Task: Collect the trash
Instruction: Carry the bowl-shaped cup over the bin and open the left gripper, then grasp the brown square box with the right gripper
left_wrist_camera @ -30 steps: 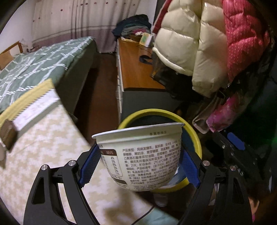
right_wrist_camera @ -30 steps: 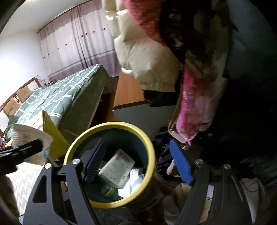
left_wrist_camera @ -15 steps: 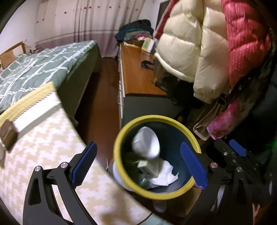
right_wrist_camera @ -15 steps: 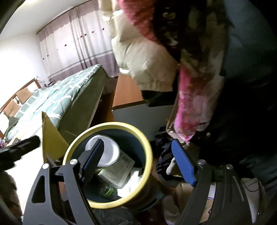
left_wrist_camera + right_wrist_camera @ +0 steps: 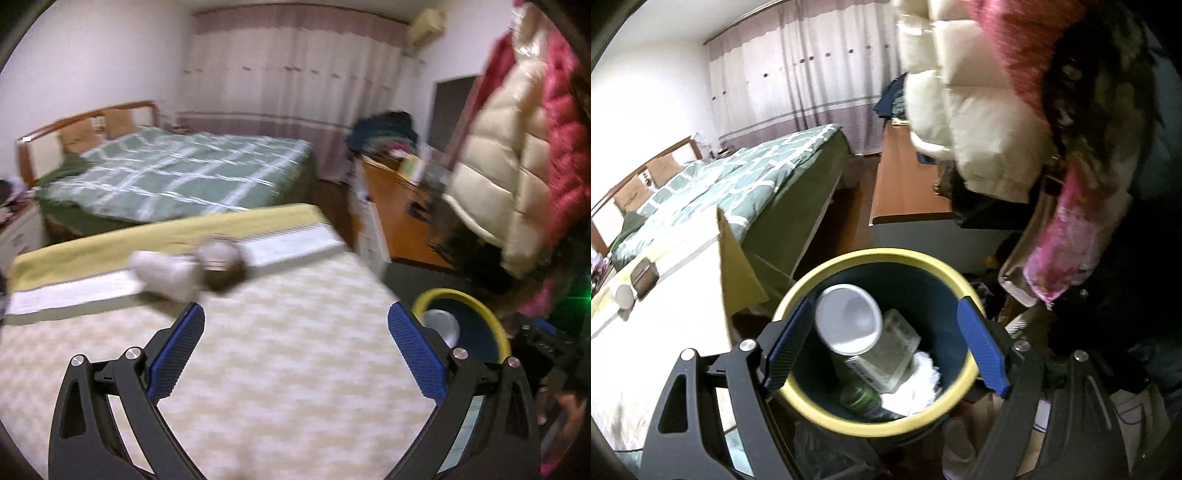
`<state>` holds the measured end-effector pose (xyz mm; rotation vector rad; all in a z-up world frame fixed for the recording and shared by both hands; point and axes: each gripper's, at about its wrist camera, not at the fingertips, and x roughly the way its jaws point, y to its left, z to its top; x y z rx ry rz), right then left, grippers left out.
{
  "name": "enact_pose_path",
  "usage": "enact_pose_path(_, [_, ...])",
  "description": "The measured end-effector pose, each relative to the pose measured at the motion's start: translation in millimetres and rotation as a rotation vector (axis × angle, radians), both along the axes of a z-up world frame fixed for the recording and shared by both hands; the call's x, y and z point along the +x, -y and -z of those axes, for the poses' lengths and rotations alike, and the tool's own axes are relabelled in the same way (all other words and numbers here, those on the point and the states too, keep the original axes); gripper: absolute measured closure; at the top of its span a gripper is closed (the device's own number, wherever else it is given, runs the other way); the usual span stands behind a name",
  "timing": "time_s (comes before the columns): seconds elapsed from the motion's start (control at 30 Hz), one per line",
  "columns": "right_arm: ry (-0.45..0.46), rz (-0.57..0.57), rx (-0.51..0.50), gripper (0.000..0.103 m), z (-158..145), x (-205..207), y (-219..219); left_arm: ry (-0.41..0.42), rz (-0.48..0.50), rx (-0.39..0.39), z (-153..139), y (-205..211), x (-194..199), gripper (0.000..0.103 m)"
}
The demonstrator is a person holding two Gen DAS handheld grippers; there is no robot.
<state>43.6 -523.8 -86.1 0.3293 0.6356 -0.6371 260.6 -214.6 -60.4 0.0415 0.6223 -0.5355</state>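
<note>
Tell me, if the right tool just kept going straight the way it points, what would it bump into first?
Most likely the white cup lying on the trash in the yellow-rimmed bin. The right tool is open, empty and aimed into the bin's mouth, though depth is hard to judge here.

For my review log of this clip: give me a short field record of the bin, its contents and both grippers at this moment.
bin: yellow-rimmed bin, upright beside the table
contents: white cup on top, carton, crumpled tissue, green bottle
left gripper: jaws opening, nothing between them, over the table
right gripper: open, empty, above the bin
left on table: blurred white and brown items
</note>
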Motion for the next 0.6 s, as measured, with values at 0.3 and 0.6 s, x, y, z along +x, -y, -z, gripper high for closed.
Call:
enact_pose_path(0.3, [-0.031, -0.148, -0.008, 0.026, -4.8, 44.3, -51.5, 0.033, -0.229, -0.018, 12.2, -117.0, 33.2, 0.005])
enact_pose_path(0.6, [-0.044, -0.414, 0.009, 0.026, -13.8, 121.8, -127.8, -0.005, -0.429, -0.104, 25.1, -197.8, 53.3, 0.005])
